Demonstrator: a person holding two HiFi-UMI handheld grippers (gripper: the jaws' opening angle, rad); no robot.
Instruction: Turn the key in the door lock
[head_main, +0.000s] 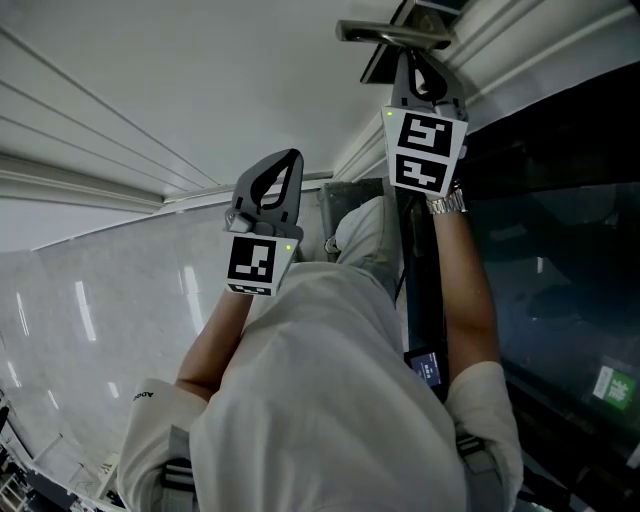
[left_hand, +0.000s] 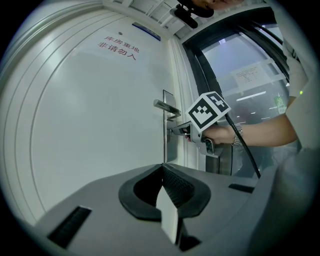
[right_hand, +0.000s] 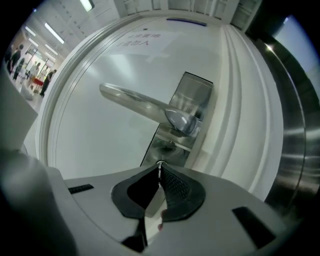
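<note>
red lettering (left_hand: 119, 48), black cable (left_hand: 245, 150), green sign (head_main: 613, 385)

small metal key (right_hand: 160, 164) in steel lock plate (right_hand: 169, 150), under lever handle (right_hand: 135, 100)

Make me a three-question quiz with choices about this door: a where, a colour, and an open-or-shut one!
1. Where is the right gripper?
A) at the lock under the door handle
B) on the floor
C) above the door

2. What colour is the writing on the door?
A) green
B) red
C) blue

3. How are the left gripper's jaws?
A) wide open
B) holding a cup
C) shut, empty

A: it pinches the key there.
B: red characters up high.
C: pads meet, nothing between.
</note>
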